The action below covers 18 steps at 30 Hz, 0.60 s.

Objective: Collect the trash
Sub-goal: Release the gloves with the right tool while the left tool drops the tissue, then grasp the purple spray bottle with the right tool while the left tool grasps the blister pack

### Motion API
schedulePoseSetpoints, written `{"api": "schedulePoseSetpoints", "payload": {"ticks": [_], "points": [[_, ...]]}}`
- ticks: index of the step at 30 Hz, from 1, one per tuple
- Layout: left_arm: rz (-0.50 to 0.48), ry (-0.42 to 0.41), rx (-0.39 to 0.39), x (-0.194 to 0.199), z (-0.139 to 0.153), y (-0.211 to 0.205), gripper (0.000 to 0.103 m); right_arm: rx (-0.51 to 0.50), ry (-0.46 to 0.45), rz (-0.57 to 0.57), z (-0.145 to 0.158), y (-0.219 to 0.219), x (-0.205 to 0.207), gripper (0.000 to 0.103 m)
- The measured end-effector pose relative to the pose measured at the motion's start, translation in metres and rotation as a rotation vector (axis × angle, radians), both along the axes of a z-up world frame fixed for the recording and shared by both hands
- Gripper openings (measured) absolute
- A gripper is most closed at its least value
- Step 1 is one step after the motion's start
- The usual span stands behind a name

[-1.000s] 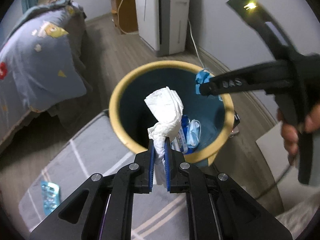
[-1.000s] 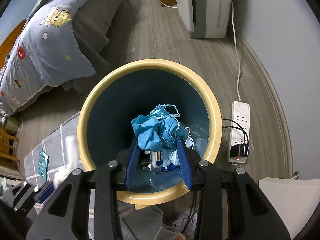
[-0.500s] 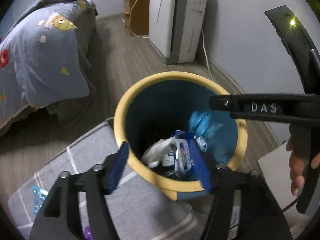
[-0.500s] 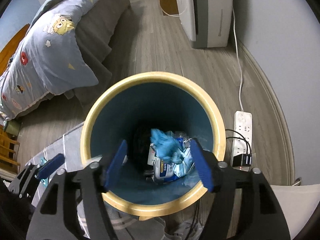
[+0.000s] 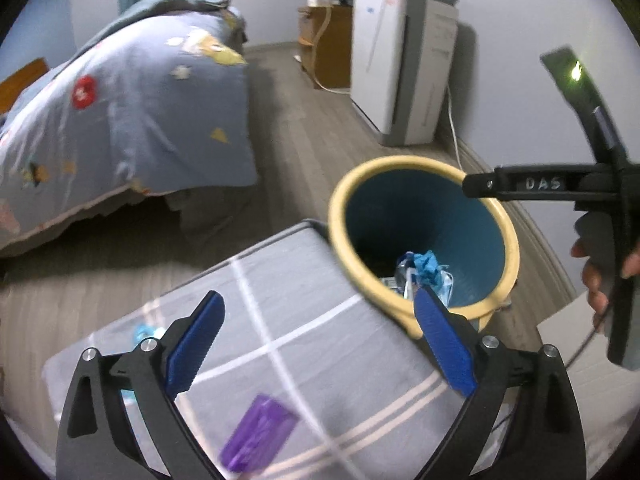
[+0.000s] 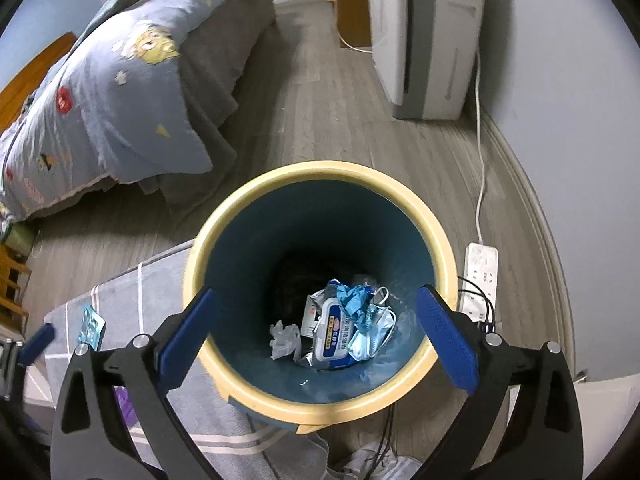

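The yellow-rimmed bin (image 6: 320, 170) with a blue inside holds a crumpled blue paper (image 6: 354, 300), a white tissue (image 6: 284, 338), a wipes pack (image 6: 334, 334) and a face mask. My right gripper (image 6: 317, 293) hangs over the bin (image 5: 424, 162), its jaws opening with nothing between them. My left gripper (image 5: 318, 294) is above the grey striped mat (image 5: 280, 276) left of the bin, jaws also opening and empty. On the mat lie a blurred purple item (image 5: 260, 432) and a teal blister pack (image 6: 90, 326).
A bed with a blue cartoon quilt (image 6: 120, 92) fills the left. A white appliance (image 6: 424, 40) stands at the back wall, with its cable running to a power strip (image 6: 480, 276) right of the bin. A hand (image 5: 596, 280) holds the right gripper's handle.
Both grippers opened wide. The white tissue and the blue paper dropped into the bin. The left gripper drew back and left, off the bin and over the mat.
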<state>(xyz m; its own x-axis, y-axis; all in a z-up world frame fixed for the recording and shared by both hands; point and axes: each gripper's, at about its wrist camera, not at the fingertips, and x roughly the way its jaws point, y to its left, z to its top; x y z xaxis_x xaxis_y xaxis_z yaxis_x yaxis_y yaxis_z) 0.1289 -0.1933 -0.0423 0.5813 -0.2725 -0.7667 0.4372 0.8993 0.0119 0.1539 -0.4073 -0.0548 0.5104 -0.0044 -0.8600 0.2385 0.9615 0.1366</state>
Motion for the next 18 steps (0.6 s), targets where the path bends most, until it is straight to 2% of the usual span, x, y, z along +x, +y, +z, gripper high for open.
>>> {"api": "schedulePoseSetpoints", "payload": {"ticks": [5,12,18], "points": [[0.078,-0.039,0.003,-0.020,0.025,0.061,0.096,-0.032,-0.011,0.055,0.013,0.030,-0.004,0.097],[0.183,-0.080,0.034,-0.043,0.056,0.139,0.097,0.006,0.004,0.112,0.027,0.088,-0.019,0.097],[0.259,-0.096,0.025,-0.056,0.056,0.183,0.097,-0.022,0.005,0.166,0.030,0.150,-0.036,0.097]]}}
